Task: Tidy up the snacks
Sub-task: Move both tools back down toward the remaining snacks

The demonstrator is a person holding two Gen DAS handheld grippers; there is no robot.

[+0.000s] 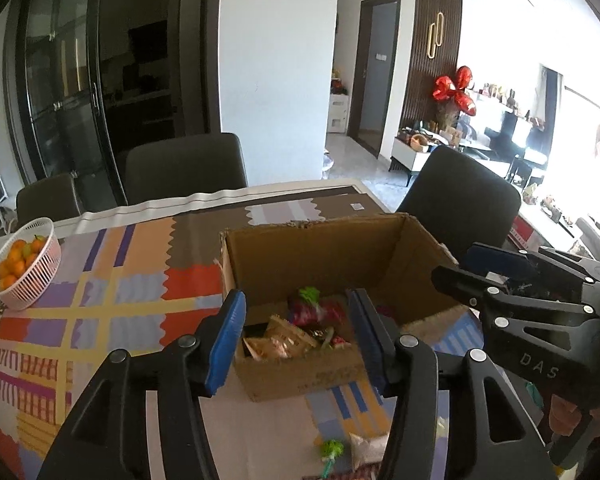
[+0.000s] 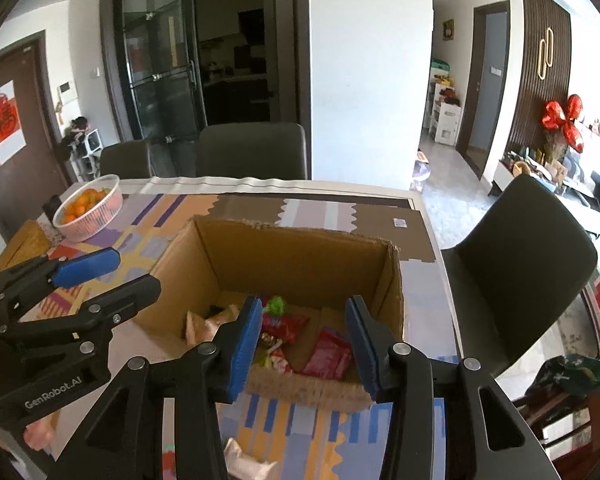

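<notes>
An open cardboard box (image 1: 332, 248) (image 2: 300, 256) stands on the patterned tablecloth and holds several snack packets: beige ones (image 1: 280, 340), a red one with a green top (image 1: 310, 306), and red packets (image 2: 328, 352). My left gripper (image 1: 296, 340) is open and empty, hovering at the box's near edge. My right gripper (image 2: 302, 344) is open and empty, also over the box's near side. Each gripper shows in the other's view: the right one (image 1: 472, 276) and the left one (image 2: 112, 276). Loose snacks lie on the cloth near me: a green-topped one (image 1: 332, 450) and a pale packet (image 2: 244, 460).
A pink basket of oranges (image 1: 24, 264) (image 2: 90, 210) sits at the table's far left. Dark chairs (image 1: 186, 168) (image 2: 520, 272) stand behind and to the right of the table. The table edge (image 2: 440, 240) runs down the right side.
</notes>
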